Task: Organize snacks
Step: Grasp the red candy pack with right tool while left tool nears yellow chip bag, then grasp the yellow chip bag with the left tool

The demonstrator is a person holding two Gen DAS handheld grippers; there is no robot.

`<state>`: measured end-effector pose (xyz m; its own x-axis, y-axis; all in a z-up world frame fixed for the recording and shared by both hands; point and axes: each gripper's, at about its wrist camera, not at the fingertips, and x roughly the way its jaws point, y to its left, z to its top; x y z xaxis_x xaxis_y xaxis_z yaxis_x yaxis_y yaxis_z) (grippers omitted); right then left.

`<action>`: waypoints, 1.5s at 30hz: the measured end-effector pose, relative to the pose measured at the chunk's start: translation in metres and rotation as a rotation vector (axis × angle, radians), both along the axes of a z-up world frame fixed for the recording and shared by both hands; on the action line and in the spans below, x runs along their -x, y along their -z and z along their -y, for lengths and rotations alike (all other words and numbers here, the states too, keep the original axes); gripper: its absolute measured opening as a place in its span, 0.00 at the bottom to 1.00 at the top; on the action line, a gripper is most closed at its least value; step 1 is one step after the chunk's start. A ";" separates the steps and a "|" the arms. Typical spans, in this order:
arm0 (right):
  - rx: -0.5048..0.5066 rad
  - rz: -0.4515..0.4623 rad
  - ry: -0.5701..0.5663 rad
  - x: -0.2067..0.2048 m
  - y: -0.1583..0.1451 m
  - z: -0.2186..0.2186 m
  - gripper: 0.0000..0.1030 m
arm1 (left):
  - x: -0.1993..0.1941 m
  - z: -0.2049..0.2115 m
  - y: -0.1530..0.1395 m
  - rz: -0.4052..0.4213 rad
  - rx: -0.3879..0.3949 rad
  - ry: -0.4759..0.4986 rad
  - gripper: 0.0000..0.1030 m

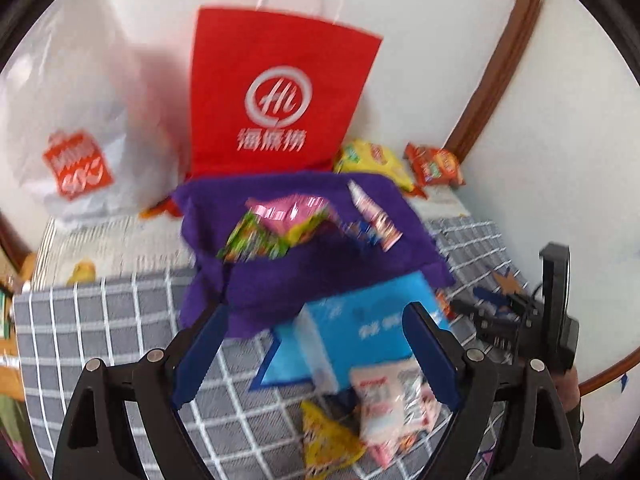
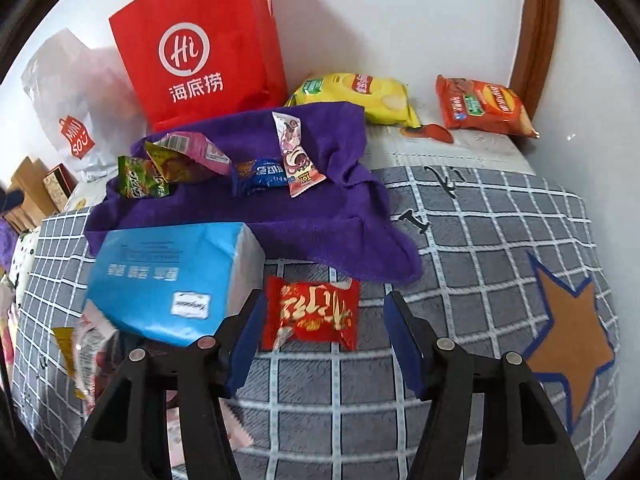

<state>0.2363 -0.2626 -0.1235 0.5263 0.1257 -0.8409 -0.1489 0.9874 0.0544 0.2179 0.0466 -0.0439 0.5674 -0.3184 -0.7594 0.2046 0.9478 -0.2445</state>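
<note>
Right, my right gripper (image 2: 324, 340) hangs low over the grey checked bedspread (image 2: 480, 216), jaws spread wide, and the small red foil-wrapped snack packet (image 2: 314, 312) lies flat on the cover between the two blue pads, touching neither. Just left of it sits the blue soft-pack of tissues (image 2: 168, 276), its corner right beside my left-hand finger. Beyond that, the rumpled purple cloth (image 2: 340, 152) carries a cluster of snacks: a green packet (image 2: 138, 180), a pink one (image 2: 204, 148), a blue one (image 2: 262, 176) and a long pink-and-white sachet (image 2: 294, 148). Further back, the yellow crisp bag (image 2: 360, 94) and the orange crisp bag (image 2: 484, 106) rest near the white wall, with the red paper carrier bag (image 2: 200, 40) standing upright behind the cloth.

Over on my left gripper (image 1: 316, 348), jaws are also wide apart, gripping nothing. The view is blurred, but what looks like a white-and-pink packet (image 1: 392, 404) and a yellow triangular packet (image 1: 324, 440) lie close below it.
</note>
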 end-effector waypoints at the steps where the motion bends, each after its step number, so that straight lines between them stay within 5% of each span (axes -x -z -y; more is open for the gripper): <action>1: -0.002 -0.007 -0.005 -0.003 0.004 0.000 0.59 | 0.002 -0.002 0.005 -0.015 -0.008 -0.009 0.85; 14: -0.107 -0.123 -0.075 -0.027 0.046 0.004 0.58 | 0.028 -0.025 0.027 -0.082 0.044 -0.115 0.85; 17: -0.084 -0.110 -0.073 -0.025 0.044 0.006 0.45 | 0.033 -0.021 0.025 -0.078 0.044 -0.112 0.85; 41: -0.069 -0.004 -0.045 0.088 0.015 0.031 0.44 | 0.080 0.025 0.095 -0.138 -0.091 -0.064 0.83; 45: -0.065 -0.027 -0.060 0.091 0.021 0.025 0.44 | 0.073 0.033 0.106 -0.153 -0.105 -0.059 0.73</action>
